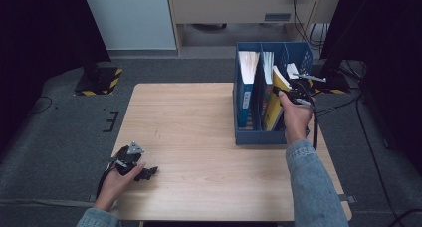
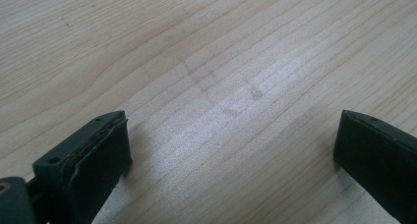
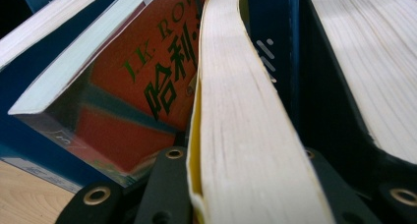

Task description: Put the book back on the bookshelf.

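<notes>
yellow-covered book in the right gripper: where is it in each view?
High view: yellow book leans in the blue file rack at right, by the right gripper.
Right gripper view: its page edge runs up the centre, clamped between the jaws.
Left gripper view: bare table between open jaws, no book.
Shared landmark: the blue rack.

A blue file rack [image 1: 272, 137] stands on the pale wood-grain table [image 1: 199, 132]. Inside, a yellow-covered book [image 3: 246, 135] shows cream page edges beside an orange-red book [image 3: 137, 96] with green lettering. The sleeve [image 1: 313, 187] is faded denim blue.
</notes>
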`<action>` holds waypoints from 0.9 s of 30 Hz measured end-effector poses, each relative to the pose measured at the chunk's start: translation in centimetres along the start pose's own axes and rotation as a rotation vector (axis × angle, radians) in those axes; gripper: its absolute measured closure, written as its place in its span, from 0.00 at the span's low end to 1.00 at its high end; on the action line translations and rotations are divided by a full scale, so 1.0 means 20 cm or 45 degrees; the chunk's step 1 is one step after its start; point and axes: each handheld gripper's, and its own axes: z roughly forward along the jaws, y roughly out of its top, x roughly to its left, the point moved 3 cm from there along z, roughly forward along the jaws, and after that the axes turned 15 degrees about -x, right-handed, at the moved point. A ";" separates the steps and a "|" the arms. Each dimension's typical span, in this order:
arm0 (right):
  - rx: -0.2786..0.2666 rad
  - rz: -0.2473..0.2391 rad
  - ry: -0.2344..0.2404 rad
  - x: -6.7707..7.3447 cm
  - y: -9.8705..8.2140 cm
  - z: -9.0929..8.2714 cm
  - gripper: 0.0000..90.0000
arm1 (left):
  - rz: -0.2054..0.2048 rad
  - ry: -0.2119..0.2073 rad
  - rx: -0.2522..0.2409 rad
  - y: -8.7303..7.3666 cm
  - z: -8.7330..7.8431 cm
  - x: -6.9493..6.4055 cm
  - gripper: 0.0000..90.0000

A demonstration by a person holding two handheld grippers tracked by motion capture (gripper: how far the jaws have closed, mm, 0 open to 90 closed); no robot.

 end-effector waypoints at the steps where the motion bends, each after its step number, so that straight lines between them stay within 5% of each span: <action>1: 0.010 0.000 0.000 0.00 0.00 0.00 0.81 | 0.000 -0.001 0.000 0.00 0.00 0.00 0.00; 8: 0.109 -0.007 0.000 0.01 0.01 -0.02 0.78 | 0.001 -0.001 0.002 0.00 0.00 0.00 0.00; 27: 0.175 -0.014 0.017 0.01 0.04 -0.06 0.75 | 0.001 -0.001 0.005 0.00 0.00 -0.01 0.00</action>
